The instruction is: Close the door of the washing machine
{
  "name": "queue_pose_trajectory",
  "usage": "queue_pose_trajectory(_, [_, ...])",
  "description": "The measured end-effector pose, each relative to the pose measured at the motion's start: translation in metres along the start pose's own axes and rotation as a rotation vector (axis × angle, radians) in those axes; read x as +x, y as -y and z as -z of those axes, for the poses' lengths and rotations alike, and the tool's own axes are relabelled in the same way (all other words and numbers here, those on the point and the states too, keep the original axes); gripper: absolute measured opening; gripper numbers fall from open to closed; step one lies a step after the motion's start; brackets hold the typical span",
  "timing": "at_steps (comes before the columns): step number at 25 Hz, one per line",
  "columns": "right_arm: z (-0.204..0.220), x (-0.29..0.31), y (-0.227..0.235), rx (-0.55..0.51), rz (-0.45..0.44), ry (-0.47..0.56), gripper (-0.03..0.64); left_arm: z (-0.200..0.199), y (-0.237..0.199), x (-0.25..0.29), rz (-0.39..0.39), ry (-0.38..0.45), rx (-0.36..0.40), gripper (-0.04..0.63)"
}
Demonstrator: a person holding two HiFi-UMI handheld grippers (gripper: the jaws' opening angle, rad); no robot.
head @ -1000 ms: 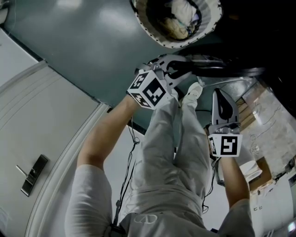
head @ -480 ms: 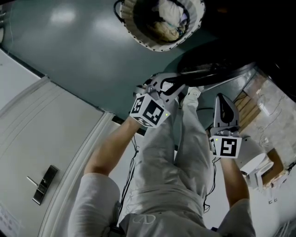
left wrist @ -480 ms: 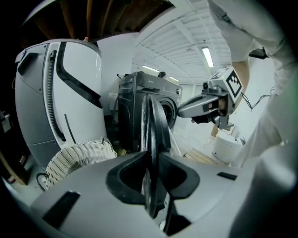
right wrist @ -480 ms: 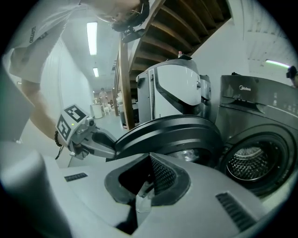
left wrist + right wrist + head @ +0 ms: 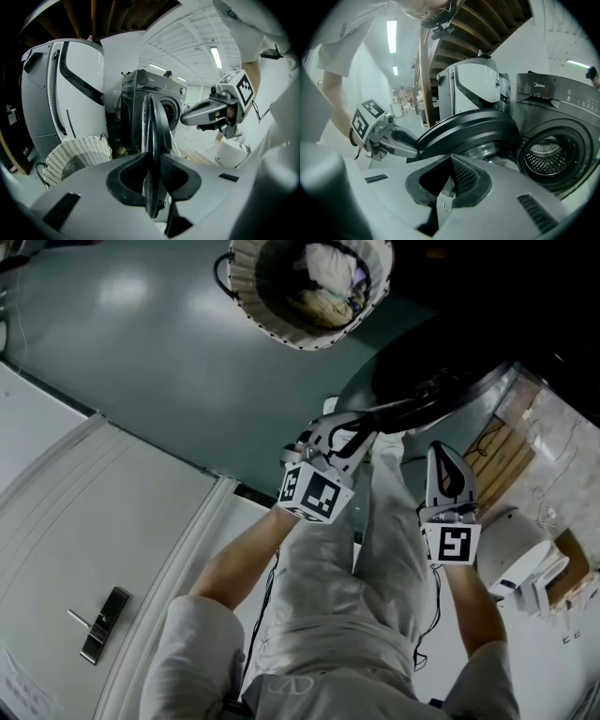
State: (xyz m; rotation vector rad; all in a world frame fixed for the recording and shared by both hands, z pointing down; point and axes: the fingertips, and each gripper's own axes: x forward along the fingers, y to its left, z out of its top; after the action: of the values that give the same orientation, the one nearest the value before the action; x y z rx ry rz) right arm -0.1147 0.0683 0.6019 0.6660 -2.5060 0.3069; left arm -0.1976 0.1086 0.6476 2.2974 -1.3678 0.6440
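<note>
my left gripper [image 5: 152,176] was clamped on the rim of the half-open washer door [image 5: 155,117]; right gripper [image 5: 446,185] closed, empty, near it. risk: the thin rim could slip from my grip mid-swing, leaving the door short of shut.

A: Basket [image 5: 281,329]?
B: Upper centre of head view. In the left gripper view, lower left, beside the washing machine [image 5: 131,98].
A: Door [image 5: 422,395]?
B: Below-right of basket, edge between left gripper [image 5: 373,423] jaws. Right gripper [image 5: 438,450] just below it.
</note>
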Motion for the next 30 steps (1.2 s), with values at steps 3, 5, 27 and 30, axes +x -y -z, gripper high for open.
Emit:
queue_pose_trajectory(3, [0.015, -0.01, 0.002, 0.01, 0.012, -0.02, 0.011, 0.0, 0.011, 0.003, -0.003, -0.013, -0.016, 0.078])
queue_pose_trajectory(5, [0.025, -0.018, 0.006, 0.022, 0.029, -0.034, 0.011, 0.001, 0.017, 0.004, -0.006, -0.028, -0.024, 0.078])
queue_pose_trajectory(27, [0.096, -0.086, 0.037, 0.076, 0.149, -0.083, 0.011, -0.004, 0.092, 0.025, -0.121, -0.095, -0.149, 0.084])
queue_pose_trajectory(30, [0.109, -0.096, 0.04, 0.08, 0.161, -0.106, 0.011, -0.007, 0.101, 0.03, -0.159, -0.119, -0.189, 0.083])
